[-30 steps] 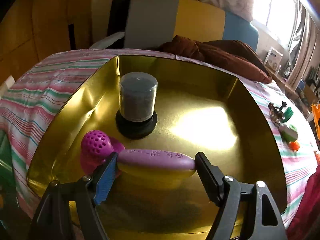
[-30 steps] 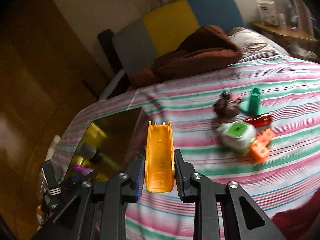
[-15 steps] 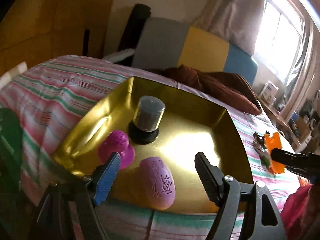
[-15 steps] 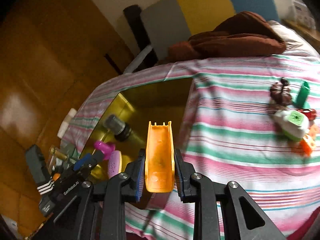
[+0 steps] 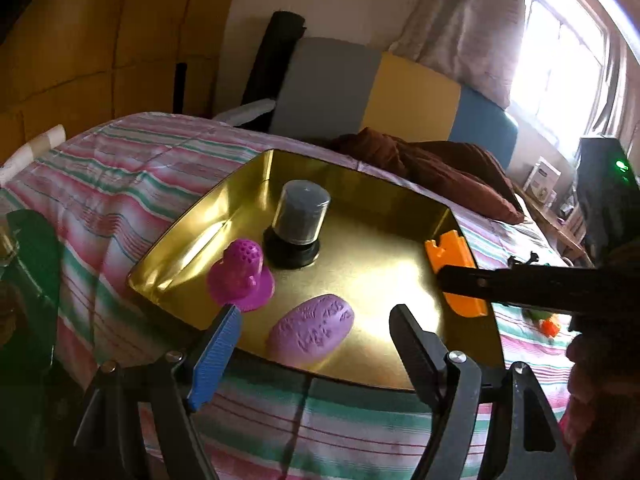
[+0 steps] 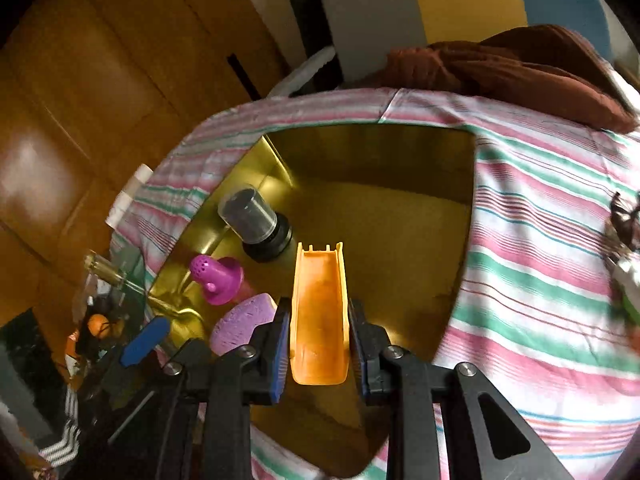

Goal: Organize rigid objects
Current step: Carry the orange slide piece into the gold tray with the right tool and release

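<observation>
The right gripper (image 6: pixel 319 342) pinches the orange chute (image 6: pixel 319 312) above the tray (image 6: pixel 460 216); dropped early, it could strike the jar (image 6: pixel 251 216) at ten o'clock; the left gripper (image 5: pixel 314 350) gapes wide, empty.

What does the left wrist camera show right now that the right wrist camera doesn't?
Only the left wrist view shows the window, the open left gripper head-on, and the right gripper's finger side-on.

Only the right wrist view shows the right gripper shut on the orange piece from behind, and clutter beside the bed.

Both show the gold tray, capped jar, magenta strainer, lilac oval and brown blanket.
</observation>
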Demonstrator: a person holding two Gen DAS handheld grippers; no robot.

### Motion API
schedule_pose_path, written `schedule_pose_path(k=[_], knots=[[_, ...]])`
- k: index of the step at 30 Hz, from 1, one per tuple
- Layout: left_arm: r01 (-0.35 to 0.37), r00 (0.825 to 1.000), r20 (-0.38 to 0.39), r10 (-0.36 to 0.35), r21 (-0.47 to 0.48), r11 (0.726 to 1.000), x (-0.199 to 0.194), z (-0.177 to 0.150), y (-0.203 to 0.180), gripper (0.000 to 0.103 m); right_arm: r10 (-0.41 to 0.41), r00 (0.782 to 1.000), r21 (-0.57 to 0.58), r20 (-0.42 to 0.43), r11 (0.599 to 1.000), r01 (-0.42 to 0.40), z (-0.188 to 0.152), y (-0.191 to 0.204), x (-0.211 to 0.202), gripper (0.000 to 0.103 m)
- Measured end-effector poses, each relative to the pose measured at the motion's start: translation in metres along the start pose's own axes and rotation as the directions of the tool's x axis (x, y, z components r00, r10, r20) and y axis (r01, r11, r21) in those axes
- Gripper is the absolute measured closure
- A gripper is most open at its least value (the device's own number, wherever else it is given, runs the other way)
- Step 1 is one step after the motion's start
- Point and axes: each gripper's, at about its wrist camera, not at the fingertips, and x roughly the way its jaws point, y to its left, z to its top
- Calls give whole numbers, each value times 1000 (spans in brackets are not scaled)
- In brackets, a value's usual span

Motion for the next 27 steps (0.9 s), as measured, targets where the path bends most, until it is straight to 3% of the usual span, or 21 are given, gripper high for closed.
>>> schedule_pose_path(k=[8, 14, 20, 22, 27], knots=[[-6, 1000, 27, 6, -18, 1000, -5, 2, 4, 25, -41, 994, 12, -106, 999, 42, 23, 3, 54, 76], [-2, 999, 34, 3, -12, 1000, -6, 5, 2, 25, -63, 988, 42, -141, 997, 70, 38, 5, 84, 76], [-2, 1000, 26, 2, -19, 1000, -5, 5, 3, 25, -68, 991, 84, -112, 993, 78, 48, 7, 97, 74], [-1, 1000, 28, 2, -20, 1000, -5, 5, 4, 25, -67, 993, 103, -100, 992, 78, 50, 3, 95, 68], [-4, 999, 32, 5, -19, 1000, -5, 5, 4, 25, -60, 996, 122, -73, 990, 69, 47, -2, 80, 64]])
